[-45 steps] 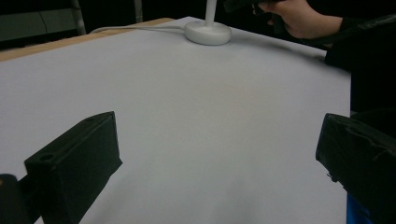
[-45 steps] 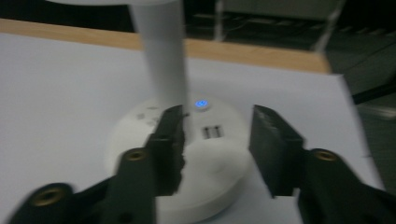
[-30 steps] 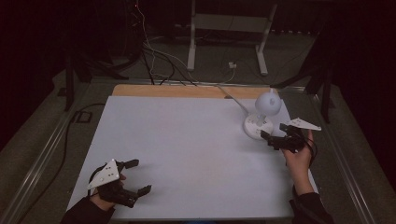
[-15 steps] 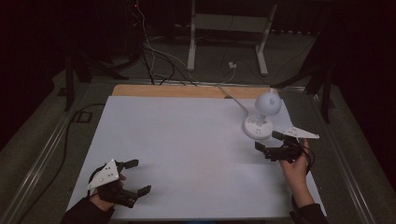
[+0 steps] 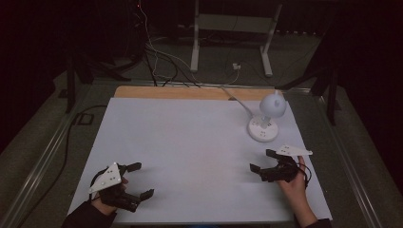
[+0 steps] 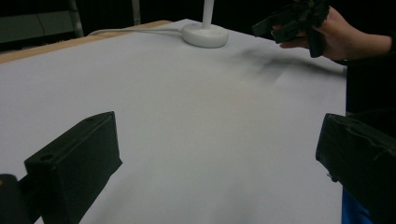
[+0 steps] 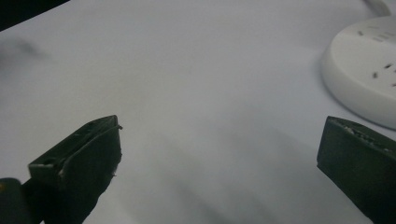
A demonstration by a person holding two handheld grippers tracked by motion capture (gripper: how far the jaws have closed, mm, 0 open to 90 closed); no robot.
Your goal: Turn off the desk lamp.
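Jaws spread wide on the left gripper, low at the near left corner of the white rectangular table sheet, holding nothing and resting close to the surface. Its own view confirms it: two black blocks far apart with bare white sheet between them.

Moving across, the middle of the sheet lies bare. No box, bowl or tray stands on it, so nothing is contained anywhere.

Over on the right, the right gripper hangs in the person's hand near the right edge, jaws released and parted, nothing between them. Just beyond it sits the small white desk lamp with a round flat base and a ball-shaped head, at the far right of the sheet with its white cord trailing off the back edge. In the right gripper view the lamp's pale base sits off to the right, apart from the jaw.

My read: this is the approach step, the right gripper lined up short of the lamp. The next move likely calls for easing forward and turning so the open jaws straddle the base rim or thin neck before closing.
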